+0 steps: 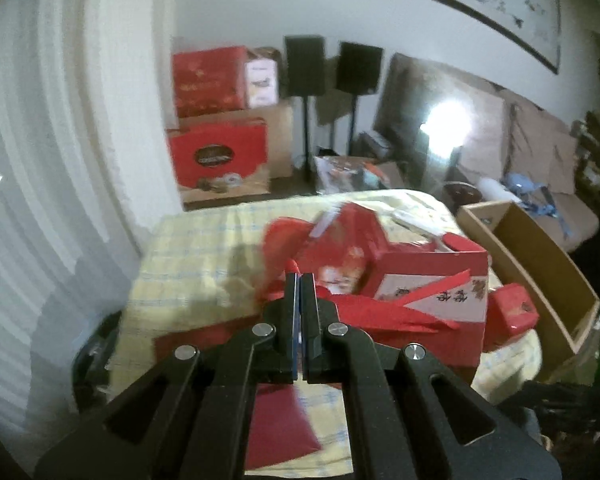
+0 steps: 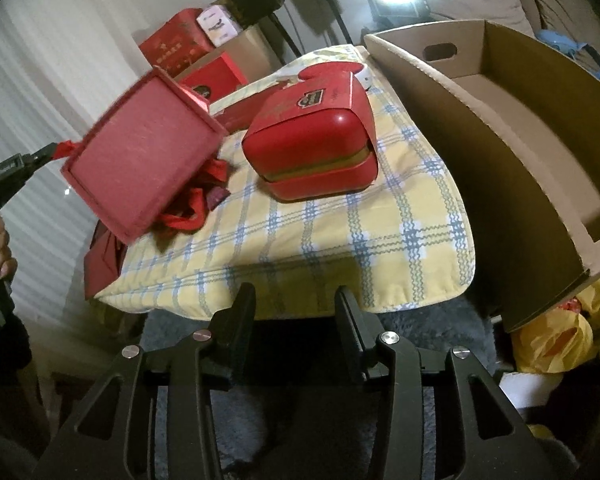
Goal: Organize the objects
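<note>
1. The left gripper [image 2: 54, 153] is clenched on a red ribbon tab [image 2: 65, 149] at the edge of a flat red box [image 2: 140, 152]. The box hangs in the air just ahead of its fingertips, its recessed underside turned toward the right wrist camera.
2. In the left wrist view the fingers [image 1: 290, 312] are pressed together with red ribbon [image 1: 292, 267] at their tips. The box [image 1: 432, 292] lies just past them, blurred.
3. The box looks like stiff, light card. Held only by a soft tab, it will likely swing and twist, so a grip on the rim would give better control.
4. The right gripper [image 2: 296, 300] is released and holds nothing, its jaws partly apart. It hovers above the near edge of a checked cloth [image 2: 340, 236].
5. A rounded red tin [image 2: 312, 148] sits on the cloth straight ahead of the right gripper, well beyond its tips.
6. The tin looks hard, glossy and probably slippery, and heavier than the card box. Its flat sides near the gold seam [image 2: 320, 164] offer the surest hold; the domed top would likely slip.
7. An open carton [image 2: 432, 92] stands ahead and right of the right gripper, empty as far as shows, a likely place for both.
8. A heap of red cloth straps [image 2: 196, 204] lies under the hanging box, soft and easy to snag.
</note>
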A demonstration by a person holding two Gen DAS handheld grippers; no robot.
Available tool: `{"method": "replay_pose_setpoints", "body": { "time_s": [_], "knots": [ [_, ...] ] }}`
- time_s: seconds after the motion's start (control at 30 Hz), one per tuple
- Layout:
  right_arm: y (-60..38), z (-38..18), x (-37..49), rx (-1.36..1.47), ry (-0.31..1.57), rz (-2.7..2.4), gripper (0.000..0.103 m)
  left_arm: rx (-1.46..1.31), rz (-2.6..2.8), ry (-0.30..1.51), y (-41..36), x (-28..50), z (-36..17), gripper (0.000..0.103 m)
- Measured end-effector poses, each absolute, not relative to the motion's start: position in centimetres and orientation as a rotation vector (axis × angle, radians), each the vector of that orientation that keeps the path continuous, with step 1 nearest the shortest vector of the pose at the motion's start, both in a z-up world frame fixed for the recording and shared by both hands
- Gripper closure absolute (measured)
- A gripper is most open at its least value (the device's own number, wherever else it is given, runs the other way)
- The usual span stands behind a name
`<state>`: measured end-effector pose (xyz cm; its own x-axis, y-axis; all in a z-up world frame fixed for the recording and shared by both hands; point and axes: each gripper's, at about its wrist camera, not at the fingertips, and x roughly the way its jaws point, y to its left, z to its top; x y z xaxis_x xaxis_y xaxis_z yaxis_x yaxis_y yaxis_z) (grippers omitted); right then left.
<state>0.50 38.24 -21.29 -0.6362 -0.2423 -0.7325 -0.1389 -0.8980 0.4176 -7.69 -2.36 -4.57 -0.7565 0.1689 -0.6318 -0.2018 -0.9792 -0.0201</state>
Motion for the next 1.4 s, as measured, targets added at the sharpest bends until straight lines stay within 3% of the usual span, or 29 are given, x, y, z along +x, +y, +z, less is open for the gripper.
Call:
{"method": "replay_pose_setpoints", "body": {
  "time_s": [0.5,0.77,0.8,0.87,0.93,1.0,1.2,1.4],
  "knots": [
    [35.7,-22.1,-0.8,1.338,-0.675,-2.579,0.060,-1.027,2.922,0.135,-8.3,-7.6,-5.2,0.102],
    [33.7,-23.0,-1.9,1.330,-0.713,-2.483,0.057,-1.019,2.658,0.176,-3.1,-5.3,-6.3,0.101],
    [33.5,-22.9,-2.0,1.328,-0.705,-2.482,0.056,-1.004,2.618,0.187,-2.1,-4.8,-6.1,0.097],
    [33.3,-22.9,-2.0,1.327,-0.705,-2.479,0.056,-0.970,2.549,0.237,-0.1,-3.8,-5.8,0.079],
    [33.3,-22.9,-2.1,1.333,-0.705,-2.482,0.056,-0.916,2.514,0.324,2.0,-2.8,-5.6,0.030],
    [33.4,-22.8,-1.9,1.332,-0.707,-2.489,0.055,-0.853,2.511,0.395,3.7,-2.1,-5.8,0.010],
    [33.6,-22.3,-1.3,1.319,-0.706,-2.510,0.052,-0.940,2.458,0.416,6.1,-2.9,-8.8,0.008],
    [33.1,-22.6,-1.6,1.330,-0.692,-2.506,0.052,-1.067,2.458,0.143,4.8,-4.9,-10.4,0.006]
  ]
}}
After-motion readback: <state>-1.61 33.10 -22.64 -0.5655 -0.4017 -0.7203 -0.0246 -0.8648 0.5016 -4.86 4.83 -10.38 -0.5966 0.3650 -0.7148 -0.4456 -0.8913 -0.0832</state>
